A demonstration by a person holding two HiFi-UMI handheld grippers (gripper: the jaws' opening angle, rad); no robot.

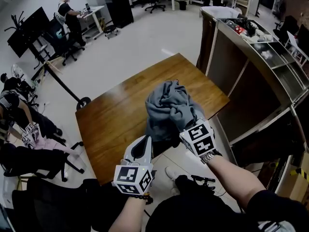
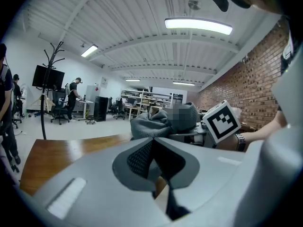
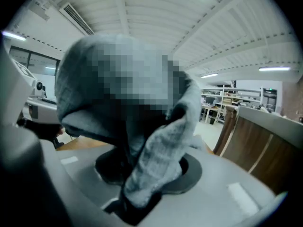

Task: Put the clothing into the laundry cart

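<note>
A crumpled grey garment is held up over the near edge of the wooden table. My right gripper is shut on its lower right part, and in the right gripper view the grey cloth fills the space between the jaws and bulges above them. My left gripper stands just below and left of the garment, jaws shut with nothing in them. The left gripper view shows the garment beyond the closed tips, with the right gripper's marker cube beside it.
A long brown counter runs along the right, close to the table's corner. Black chairs and a pink cloth sit at the lower left. A screen on a wheeled stand and a person are farther left.
</note>
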